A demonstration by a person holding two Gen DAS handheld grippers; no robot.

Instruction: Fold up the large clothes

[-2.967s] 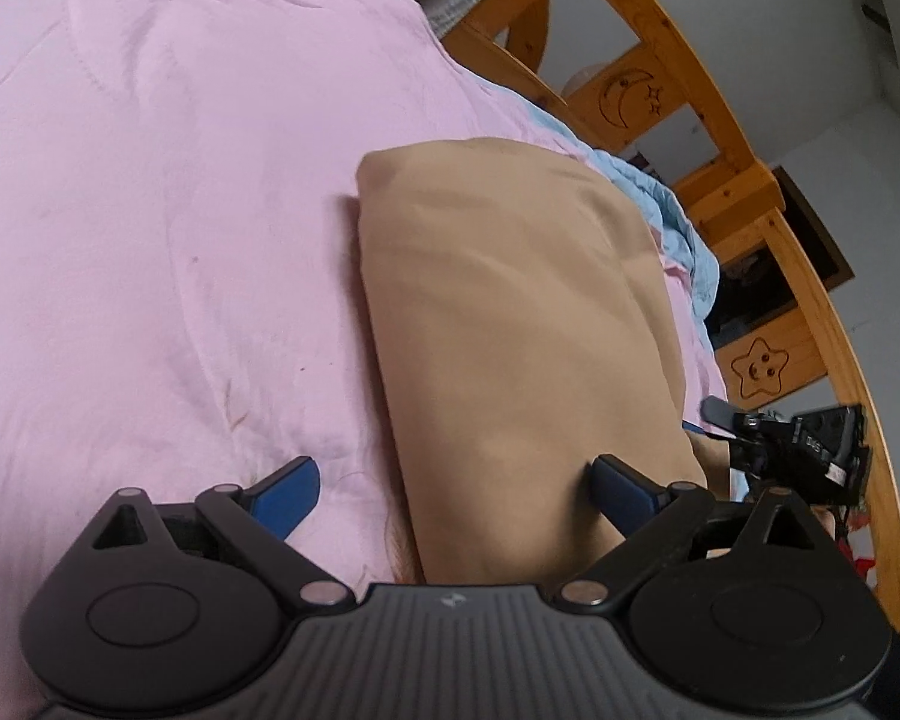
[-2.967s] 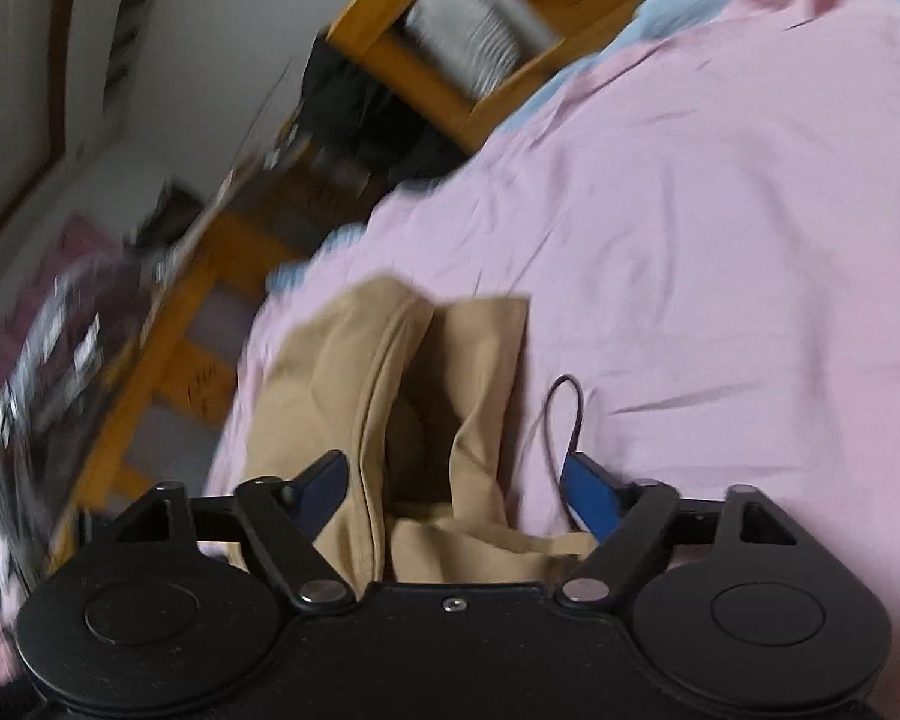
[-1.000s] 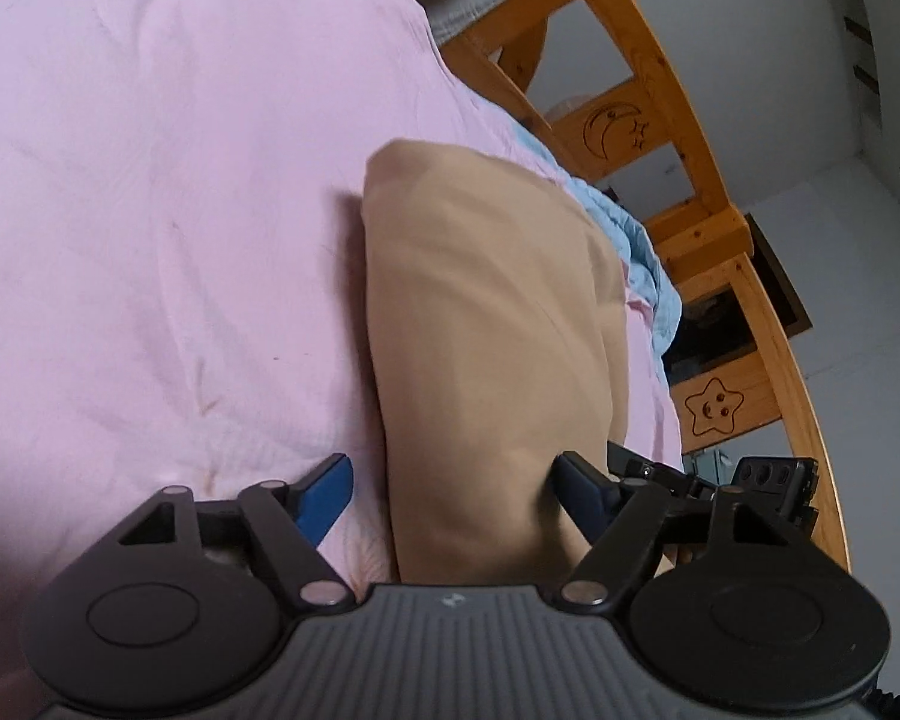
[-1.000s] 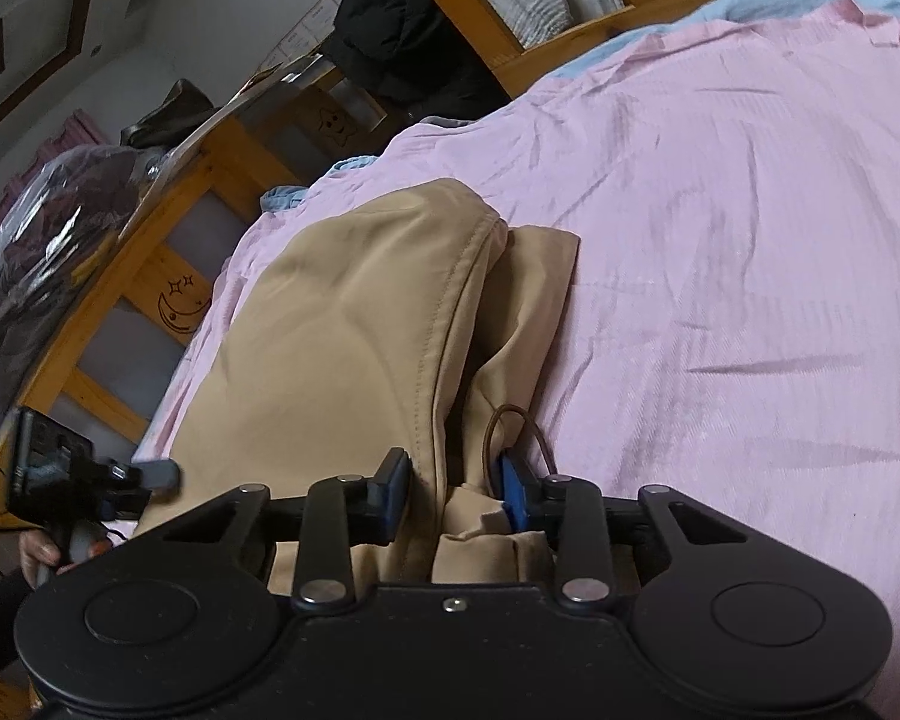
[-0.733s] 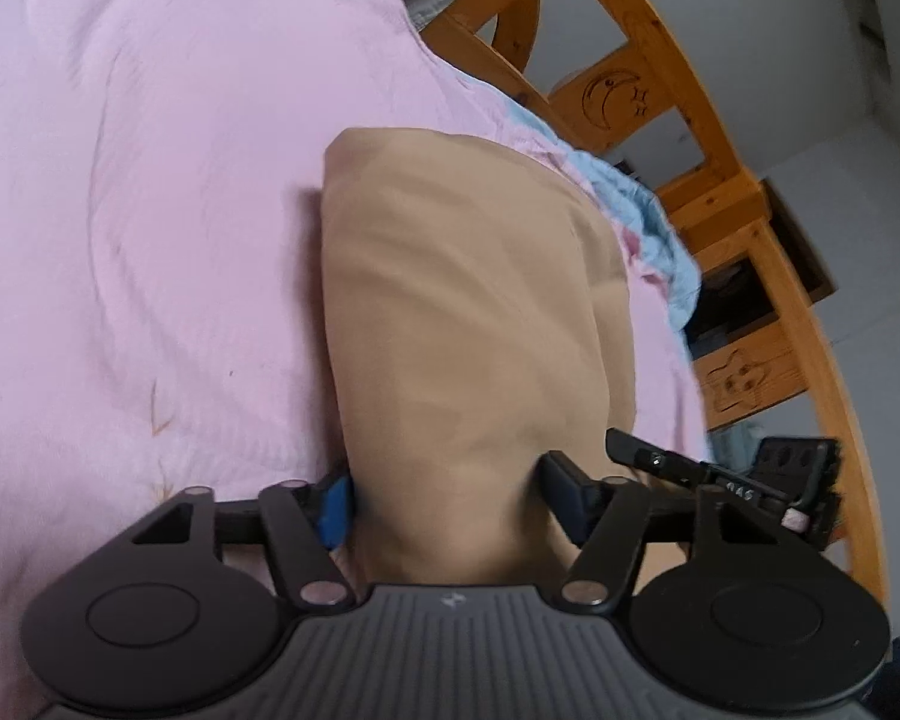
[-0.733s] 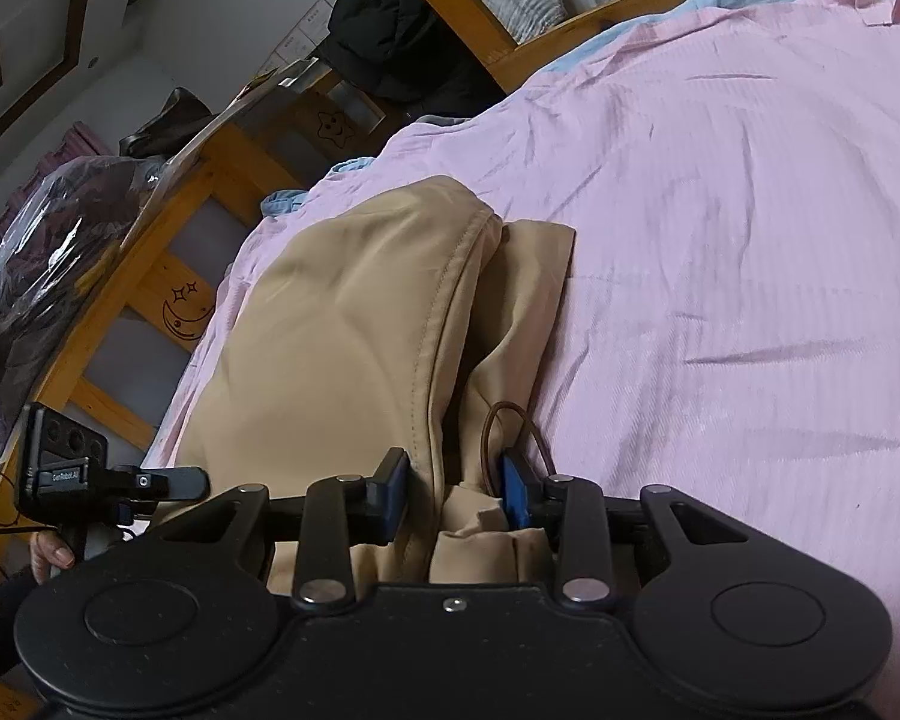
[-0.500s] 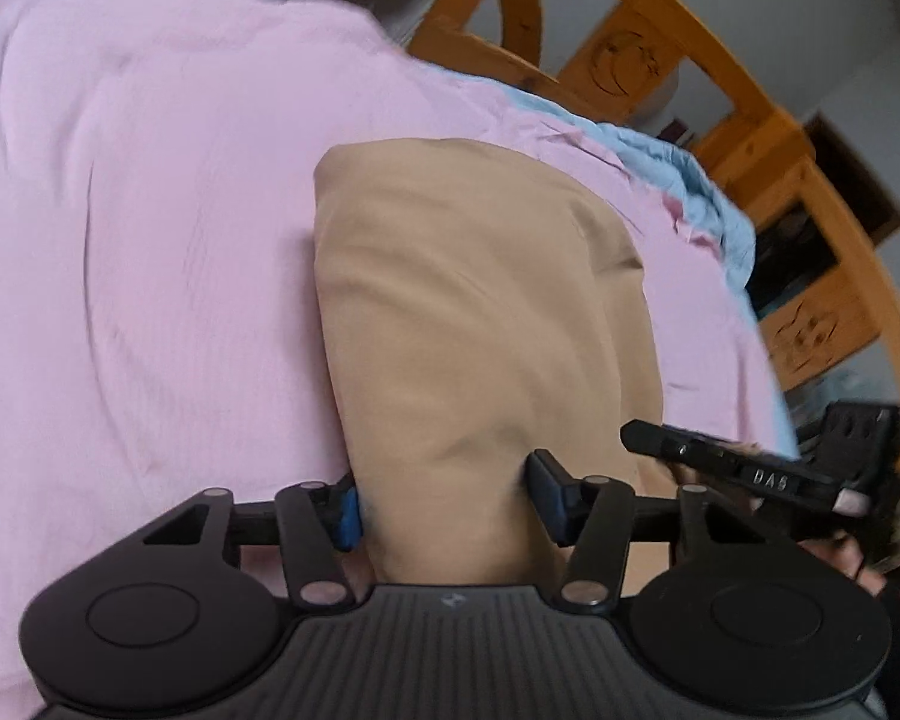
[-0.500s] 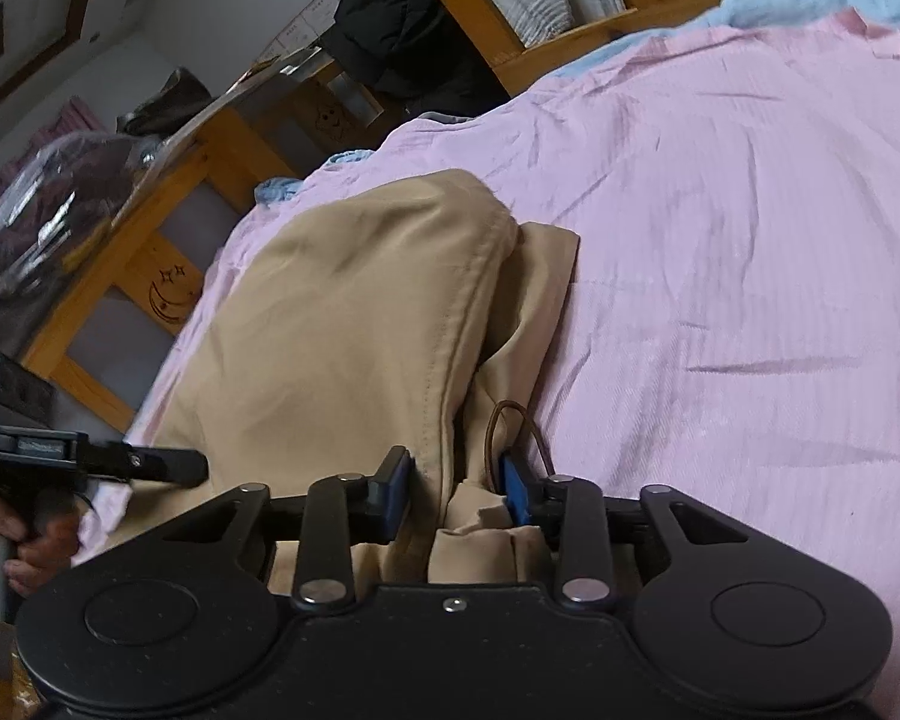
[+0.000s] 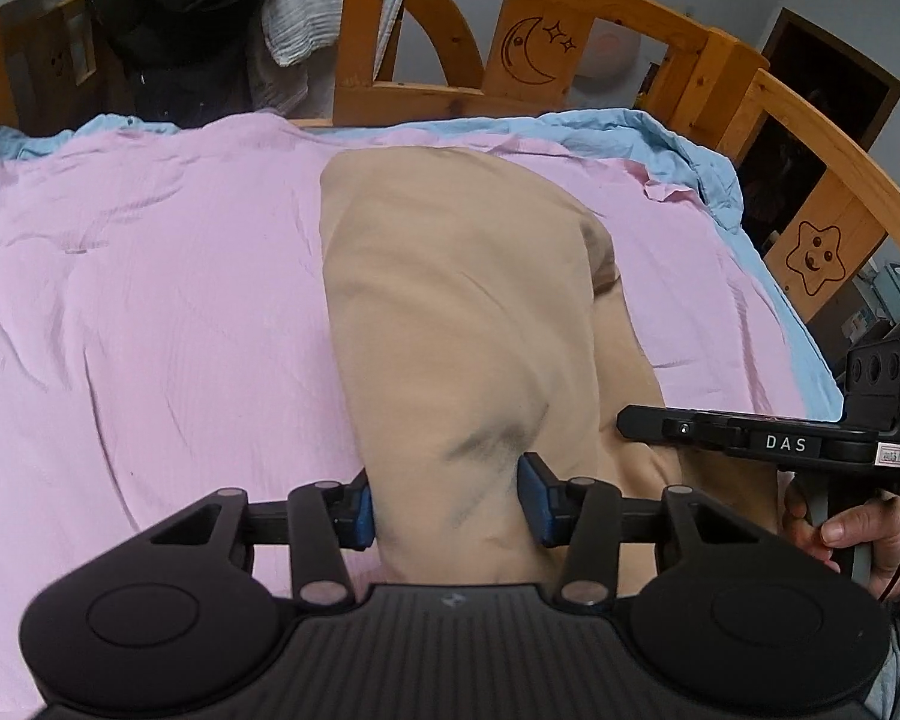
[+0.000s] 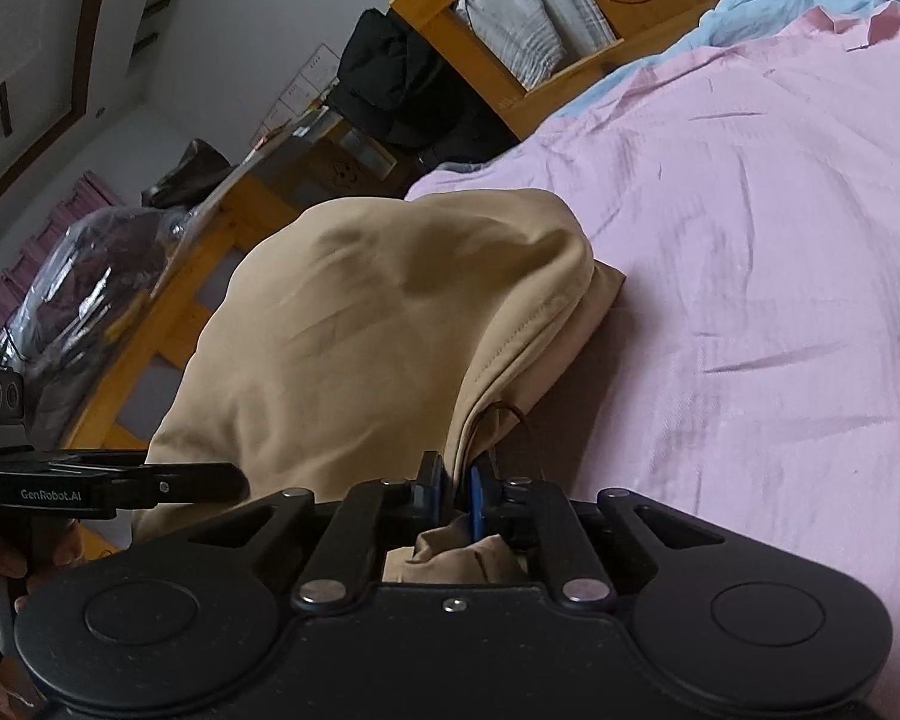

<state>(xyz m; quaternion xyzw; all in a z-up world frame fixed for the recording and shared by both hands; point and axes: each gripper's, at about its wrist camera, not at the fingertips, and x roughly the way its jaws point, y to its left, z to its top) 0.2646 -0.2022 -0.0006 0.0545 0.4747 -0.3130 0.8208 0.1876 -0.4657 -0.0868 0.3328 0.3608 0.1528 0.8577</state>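
A tan garment (image 9: 462,312) lies folded in a long bundle on the pink bed sheet (image 9: 150,312). My left gripper (image 9: 447,498) is shut on the near end of the bundle, with the cloth bunched between its blue pads. My right gripper (image 10: 456,495) is shut on the seamed edge of the tan garment (image 10: 354,336), with a thin dark cord beside the pads. The garment's near end is raised off the sheet in both views. The right gripper's body (image 9: 750,441) shows in the left wrist view, and the left gripper's body (image 10: 90,489) shows in the right wrist view.
A wooden bed frame (image 9: 522,24) with moon and star cut-outs runs along the far side. Dark and grey clothes (image 9: 168,12) hang over its left end. A blue sheet edge (image 9: 708,162) shows under the pink one. Bagged items (image 10: 78,276) stand beyond the frame.
Both grippers closed on the tan garment, the right one first, then the left. The garment's near end has lifted and both cameras have tilted up toward the bed frame.
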